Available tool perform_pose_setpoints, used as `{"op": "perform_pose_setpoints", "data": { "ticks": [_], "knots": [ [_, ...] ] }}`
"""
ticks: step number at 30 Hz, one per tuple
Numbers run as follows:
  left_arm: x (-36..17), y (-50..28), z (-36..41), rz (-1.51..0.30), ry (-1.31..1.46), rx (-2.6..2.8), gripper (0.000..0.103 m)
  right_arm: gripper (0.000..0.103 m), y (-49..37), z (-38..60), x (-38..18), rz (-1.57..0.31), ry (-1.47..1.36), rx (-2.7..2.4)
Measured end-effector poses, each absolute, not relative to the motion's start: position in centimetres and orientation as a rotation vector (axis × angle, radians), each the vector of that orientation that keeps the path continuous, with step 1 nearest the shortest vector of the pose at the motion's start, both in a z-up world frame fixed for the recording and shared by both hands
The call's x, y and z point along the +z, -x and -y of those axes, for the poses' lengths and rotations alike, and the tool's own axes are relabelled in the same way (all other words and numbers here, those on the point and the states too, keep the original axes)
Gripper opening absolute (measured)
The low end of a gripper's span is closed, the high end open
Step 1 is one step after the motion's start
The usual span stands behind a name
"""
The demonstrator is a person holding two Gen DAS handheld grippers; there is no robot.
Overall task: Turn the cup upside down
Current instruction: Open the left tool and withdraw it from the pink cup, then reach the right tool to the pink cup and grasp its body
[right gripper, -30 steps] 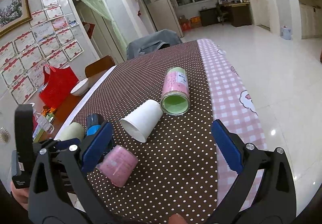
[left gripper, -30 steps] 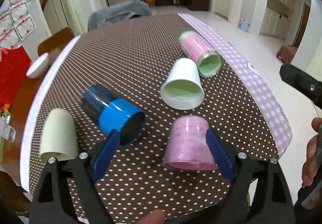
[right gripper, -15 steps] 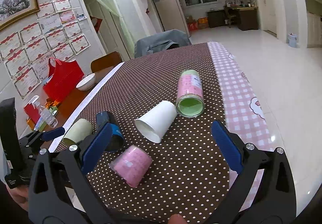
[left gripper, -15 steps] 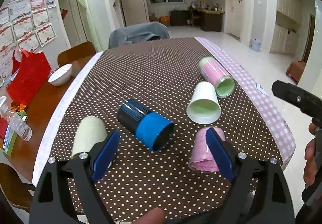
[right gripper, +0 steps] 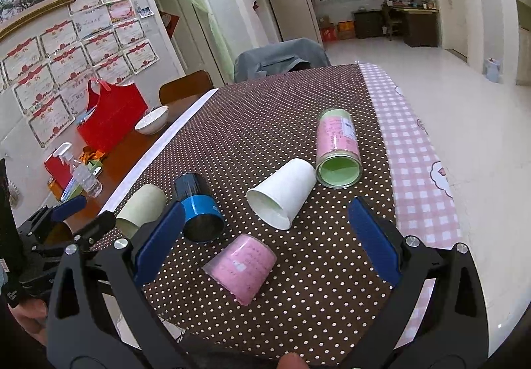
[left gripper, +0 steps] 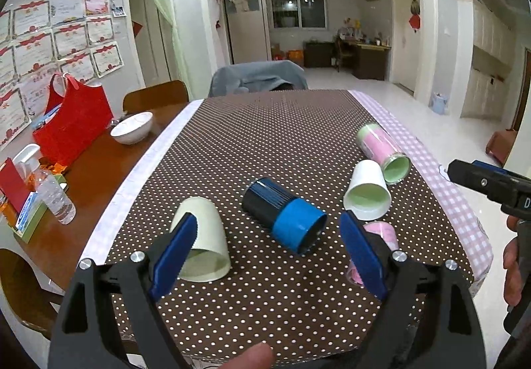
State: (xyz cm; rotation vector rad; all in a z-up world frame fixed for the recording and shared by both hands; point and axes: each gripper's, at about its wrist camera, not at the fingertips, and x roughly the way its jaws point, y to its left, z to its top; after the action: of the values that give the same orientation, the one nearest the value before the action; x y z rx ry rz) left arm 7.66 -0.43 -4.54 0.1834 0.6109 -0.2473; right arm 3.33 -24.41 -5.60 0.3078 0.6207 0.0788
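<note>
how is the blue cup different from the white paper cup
The blue cup is dark and glossy with a bright blue band at its mouth; the white paper cup is plain and matte. The blue cup is nearly straight-sided; the white paper cup tapers. Both lie on their sides on the dotted tablecloth.

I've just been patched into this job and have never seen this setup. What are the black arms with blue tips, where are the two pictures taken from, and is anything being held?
There is no robot. A person holds one hand-held gripper in each hand, and each has a camera looking forward along its two blue-padded fingers. One picture comes from the left hand-held gripper, the other from the right hand-held gripper. Both are open and hold nothing. On the dotted tablecloth five cups lie on their sides: a cream cup, a blue cup, a white paper cup, a small pink cup and a tall pink cup with green inside. None is turned upside down yet.
</note>
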Motion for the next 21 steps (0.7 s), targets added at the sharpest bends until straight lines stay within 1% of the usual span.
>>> {"op": "perform_pose_setpoints", "data": {
  "ticks": [10,21],
  "knots": [
    [-4.5,-6.9,-2.0,-0.576,-0.138,-0.216,0.086,0.097,-3.7,22.2,-5.6,-0.670,-0.269,0.118],
    [-5.5,-6.4,-4.3,-0.561,-0.110,-0.176,0.086,0.097,-5.5,21.1,-8.8,-0.840,-0.368,0.171]
  ]
}}
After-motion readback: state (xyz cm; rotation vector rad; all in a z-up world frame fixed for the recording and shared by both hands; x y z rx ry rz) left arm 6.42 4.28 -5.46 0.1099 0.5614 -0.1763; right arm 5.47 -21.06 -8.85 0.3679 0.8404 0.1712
